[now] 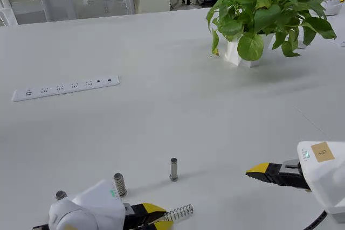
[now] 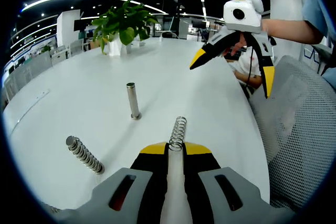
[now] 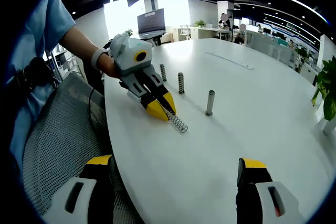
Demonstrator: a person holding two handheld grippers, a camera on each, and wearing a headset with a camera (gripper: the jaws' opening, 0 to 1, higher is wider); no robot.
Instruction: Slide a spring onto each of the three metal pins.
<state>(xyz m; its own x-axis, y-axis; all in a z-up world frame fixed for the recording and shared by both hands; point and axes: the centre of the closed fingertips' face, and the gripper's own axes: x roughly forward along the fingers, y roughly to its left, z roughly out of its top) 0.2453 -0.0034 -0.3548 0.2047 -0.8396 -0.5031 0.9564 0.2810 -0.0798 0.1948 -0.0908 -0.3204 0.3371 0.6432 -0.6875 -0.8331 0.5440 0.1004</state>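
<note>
spring [image 1: 180, 213] is held roughly level and low over the near edge of the white table [image 1: 178, 106]. one end is pinched between the pressed-together yellow tips of the left gripper [image 1: 160, 219], and the rest sticks out to the right. whether it touches the tabletop i cannot tell. just beyond it the bare metal pin [image 1: 173, 169] stands upright, apart from the spring's free end. to the left, a second pin [image 1: 119, 185] already wears a coil. a third pin [image 1: 60, 194] stands further left, partly behind the left gripper's white body; in the right gripper view it looks coiled too. the right gripper [image 1: 264, 171] hovers at the right, its jaws spread wide and holding nothing. a white power strip [image 1: 64, 88] lies far left, and a potted plant [image 1: 264, 9] sits far right.
</note>
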